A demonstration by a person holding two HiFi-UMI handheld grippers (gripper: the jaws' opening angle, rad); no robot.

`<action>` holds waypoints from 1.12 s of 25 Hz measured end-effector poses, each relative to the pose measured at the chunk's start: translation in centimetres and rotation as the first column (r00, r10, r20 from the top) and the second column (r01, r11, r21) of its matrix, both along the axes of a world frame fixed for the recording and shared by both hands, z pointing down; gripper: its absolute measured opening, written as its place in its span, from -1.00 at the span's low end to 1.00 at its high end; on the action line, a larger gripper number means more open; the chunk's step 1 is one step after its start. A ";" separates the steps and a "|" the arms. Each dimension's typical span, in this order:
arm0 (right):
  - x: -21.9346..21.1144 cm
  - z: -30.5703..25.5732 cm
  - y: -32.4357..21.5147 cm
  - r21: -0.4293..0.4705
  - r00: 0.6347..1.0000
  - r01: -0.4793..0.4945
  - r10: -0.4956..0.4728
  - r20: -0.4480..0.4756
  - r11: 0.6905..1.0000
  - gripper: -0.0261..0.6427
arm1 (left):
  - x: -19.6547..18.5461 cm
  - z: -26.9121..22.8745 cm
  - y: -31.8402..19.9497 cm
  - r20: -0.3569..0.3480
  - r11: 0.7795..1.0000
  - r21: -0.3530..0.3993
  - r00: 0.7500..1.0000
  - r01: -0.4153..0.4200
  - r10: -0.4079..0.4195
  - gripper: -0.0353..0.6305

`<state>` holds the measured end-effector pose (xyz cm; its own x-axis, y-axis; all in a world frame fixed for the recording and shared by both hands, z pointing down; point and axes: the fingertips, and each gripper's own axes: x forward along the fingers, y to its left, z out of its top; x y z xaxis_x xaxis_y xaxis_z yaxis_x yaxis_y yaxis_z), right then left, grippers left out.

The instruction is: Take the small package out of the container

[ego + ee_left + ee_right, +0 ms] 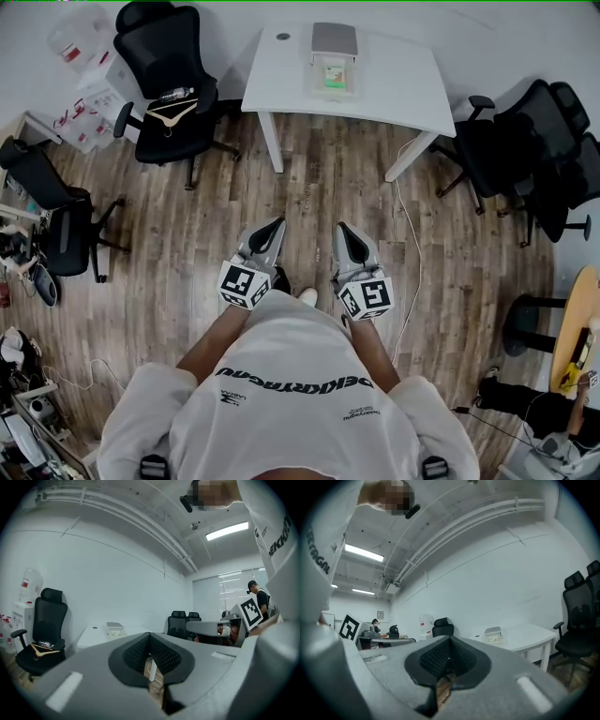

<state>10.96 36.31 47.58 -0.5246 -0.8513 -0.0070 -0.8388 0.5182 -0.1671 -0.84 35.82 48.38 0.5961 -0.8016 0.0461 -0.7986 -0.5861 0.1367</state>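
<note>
Far ahead on the white table (394, 80) stands a clear container (334, 73) with a small green package (335, 75) inside it; its grey lid (334, 38) lies just behind. In both gripper views the container (114, 629) (493, 633) is small and distant. I hold both grippers close to my body, above the wooden floor and well short of the table. My left gripper (279, 222) (150, 635) is shut with nothing between its jaws. My right gripper (340, 226) (450, 640) is also shut and empty.
A black office chair (169, 84) with a wooden hanger (172, 114) stands left of the table, and more black chairs (525, 150) stand at the right. A white cable (410, 244) trails over the floor. Another person (258, 597) stands at a far desk.
</note>
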 end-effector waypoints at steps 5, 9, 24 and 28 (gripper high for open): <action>0.2 0.2 -0.1 -0.006 1.000 0.020 -0.020 -0.002 1.000 -0.93 | 0.3 0.6 0.3 0.006 1.000 -0.001 1.000 0.020 -0.020 -0.89; 0.0 0.8 -0.4 -0.013 1.000 0.030 -0.030 -0.006 0.999 -0.93 | 0.2 1.3 0.1 0.005 1.000 -0.001 0.999 0.031 -0.031 -0.89; 0.0 1.9 -7.3 -0.030 0.999 0.042 -0.043 -0.032 0.999 -0.92 | -0.4 2.5 -7.2 -0.003 0.997 -0.020 0.997 0.074 -0.074 -0.88; 0.0 1.8 -10.4 -0.024 0.999 0.040 -0.041 -0.016 0.999 -0.92 | -0.5 2.7 -10.4 -0.001 0.998 -0.012 0.998 0.064 -0.064 -0.88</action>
